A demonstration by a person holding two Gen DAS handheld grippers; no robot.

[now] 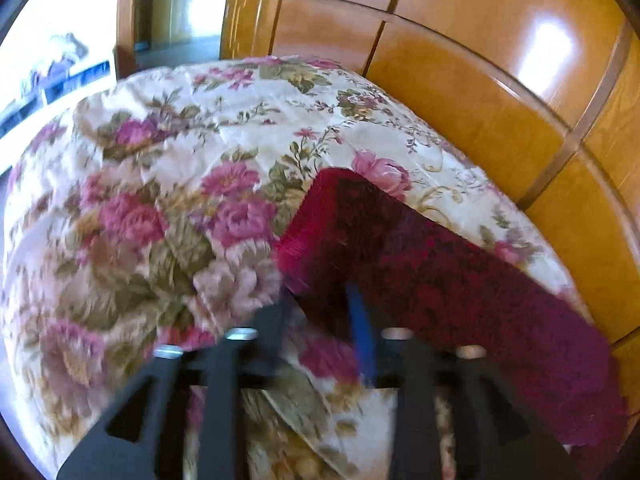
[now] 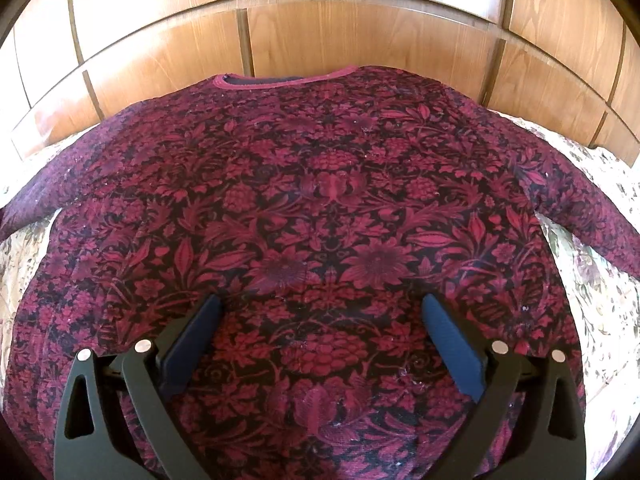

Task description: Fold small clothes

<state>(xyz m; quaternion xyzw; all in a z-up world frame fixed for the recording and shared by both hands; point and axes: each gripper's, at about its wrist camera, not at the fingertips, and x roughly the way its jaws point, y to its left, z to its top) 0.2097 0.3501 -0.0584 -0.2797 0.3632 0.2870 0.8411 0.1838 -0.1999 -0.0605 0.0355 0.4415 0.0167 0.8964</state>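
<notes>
Sweater lies flat, neckline toward wooden wall; left hand-held gripper pinches its sleeve, right hand-held gripper spread wide.

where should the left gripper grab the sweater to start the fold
By the left sleeve, near its cuff. It lies flat and stretched away from the body on the bedspread, with a free edge facing outward. Come in low from the outer side, one finger under the edge. The left gripper appears already closed near it; the right gripper hangs open over the body.
</notes>
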